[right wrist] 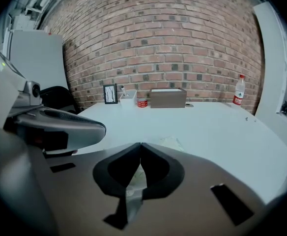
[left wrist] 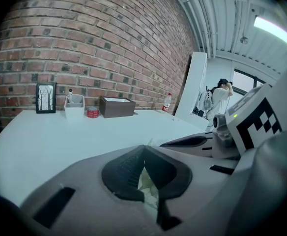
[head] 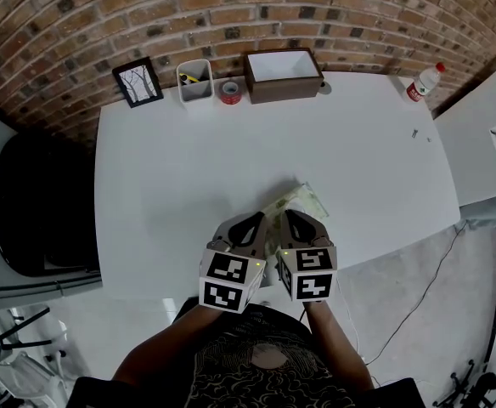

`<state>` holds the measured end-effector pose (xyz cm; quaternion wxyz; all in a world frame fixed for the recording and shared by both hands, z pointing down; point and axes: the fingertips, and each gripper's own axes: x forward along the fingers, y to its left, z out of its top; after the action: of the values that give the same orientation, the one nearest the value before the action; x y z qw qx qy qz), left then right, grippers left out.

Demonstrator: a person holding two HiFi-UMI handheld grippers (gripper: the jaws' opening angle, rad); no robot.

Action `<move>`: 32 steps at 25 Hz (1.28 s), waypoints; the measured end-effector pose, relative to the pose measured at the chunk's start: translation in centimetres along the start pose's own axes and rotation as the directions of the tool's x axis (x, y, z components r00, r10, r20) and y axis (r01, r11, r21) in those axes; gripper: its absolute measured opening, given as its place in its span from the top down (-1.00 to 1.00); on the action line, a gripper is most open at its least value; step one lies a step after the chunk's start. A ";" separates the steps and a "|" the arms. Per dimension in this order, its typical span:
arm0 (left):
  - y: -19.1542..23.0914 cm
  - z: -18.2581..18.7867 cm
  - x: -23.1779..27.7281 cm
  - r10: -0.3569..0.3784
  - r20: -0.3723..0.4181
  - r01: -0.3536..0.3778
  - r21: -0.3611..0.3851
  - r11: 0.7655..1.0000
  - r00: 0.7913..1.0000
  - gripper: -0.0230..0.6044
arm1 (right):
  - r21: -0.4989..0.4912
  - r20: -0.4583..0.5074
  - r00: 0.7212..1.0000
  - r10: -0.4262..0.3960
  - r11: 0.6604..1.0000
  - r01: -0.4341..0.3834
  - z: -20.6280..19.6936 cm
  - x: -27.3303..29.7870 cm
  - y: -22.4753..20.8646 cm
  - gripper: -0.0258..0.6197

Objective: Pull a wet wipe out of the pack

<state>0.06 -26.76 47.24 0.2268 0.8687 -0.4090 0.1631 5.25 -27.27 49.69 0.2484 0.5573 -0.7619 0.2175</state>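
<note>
The wet wipe pack [head: 303,201] lies flat on the white table [head: 188,185], near the front edge at about 5 o'clock from the table's middle. Both grippers hang over its near end, side by side. The left gripper [head: 262,220] sits at the pack's 7 o'clock and the right gripper [head: 290,216] at its 6 o'clock.

In the left gripper view the jaw tips meet. Pale crinkled pack material shows through the gap behind them, and I cannot tell whether any of it is pinched. The right gripper's jaws are likewise closed tip to tip, with the pack just past them.

Along the far edge, from 11 to 12 o'clock, stand a picture frame [head: 138,82], a white holder [head: 195,81], a red tape roll [head: 229,92] and a brown box [head: 284,75]. A bottle [head: 424,82] stands at 2 o'clock.
</note>
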 end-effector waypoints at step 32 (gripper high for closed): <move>-2.1 0.5 -2.0 0.059 0.060 -0.060 0.010 0.998 0.996 0.89 | 0.004 0.177 0.983 0.058 0.998 -0.060 3.3 -5.1 -0.1 0.87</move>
<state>0.53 -24.54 45.27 0.2043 0.8619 -0.4404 0.1462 6.16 -25.52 43.97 0.1708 0.5526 -0.7961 0.1782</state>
